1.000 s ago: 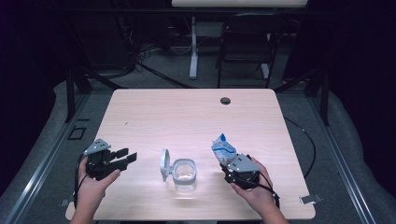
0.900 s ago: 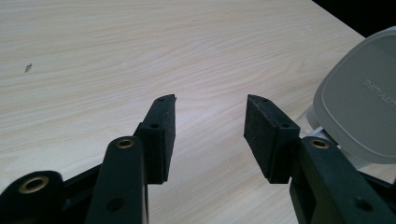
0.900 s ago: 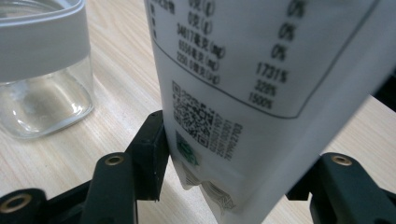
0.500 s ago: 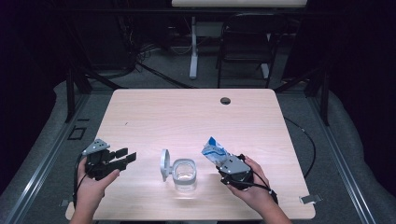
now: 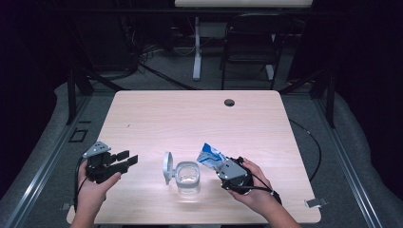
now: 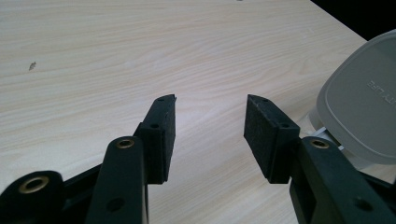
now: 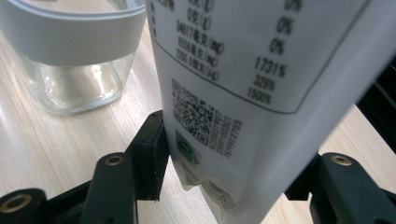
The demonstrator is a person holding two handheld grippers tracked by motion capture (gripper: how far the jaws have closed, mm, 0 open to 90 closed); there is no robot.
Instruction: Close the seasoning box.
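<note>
Gripping blue-white packet (image 5: 211,155), right claw (image 5: 223,167) is clamping jaws on packet's lower end, at 3 o'clock of glass jar (image 5: 188,176), just beside it. Jar is sitting near table (image 5: 190,118) front edge, grey lid (image 5: 167,167) standing open at 9 o'clock. Left claw (image 5: 124,160) is hovering farther out at 9 o'clock, jaws spread wide, holding nothing.

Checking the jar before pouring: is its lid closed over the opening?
No: the lid stands flipped up at the left side of the glass jar, leaving its mouth open.
</note>
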